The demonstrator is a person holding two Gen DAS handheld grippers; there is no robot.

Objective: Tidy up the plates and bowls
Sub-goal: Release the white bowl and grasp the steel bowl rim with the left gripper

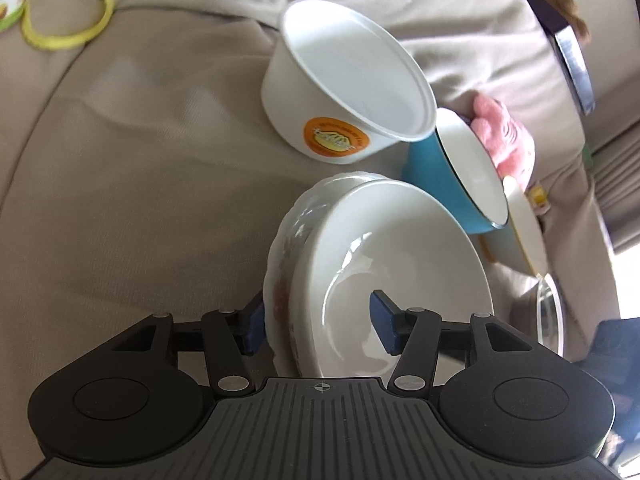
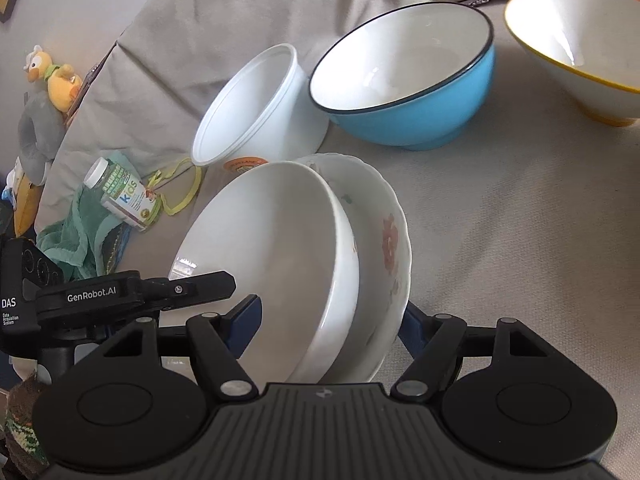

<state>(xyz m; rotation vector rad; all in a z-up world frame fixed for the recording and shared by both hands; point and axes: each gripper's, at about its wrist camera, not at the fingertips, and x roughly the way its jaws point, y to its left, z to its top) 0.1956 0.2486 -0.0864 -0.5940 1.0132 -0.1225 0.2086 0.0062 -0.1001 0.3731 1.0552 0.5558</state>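
Two grippers straddle the same nested pair of dishes, tipped up on edge on a beige couch. A plain white bowl sits inside a scalloped white plate with a faded floral print. The left gripper has one blue pad against the plate's outer side and the other inside the white bowl; its jaws are spread wide around both rims, and I cannot tell whether they press. The right gripper brackets the pair from the opposite side, one pad inside the bowl, the other behind the plate; again the grip is unclear.

Just beyond, a white plastic tub with an orange sticker lies on its side, touching a blue bowl. Next to that stands a white bowl with a yellow rim, with a pink plush toy behind. Farther off lie a vitamin bottle on a green cloth and a yellow loop.
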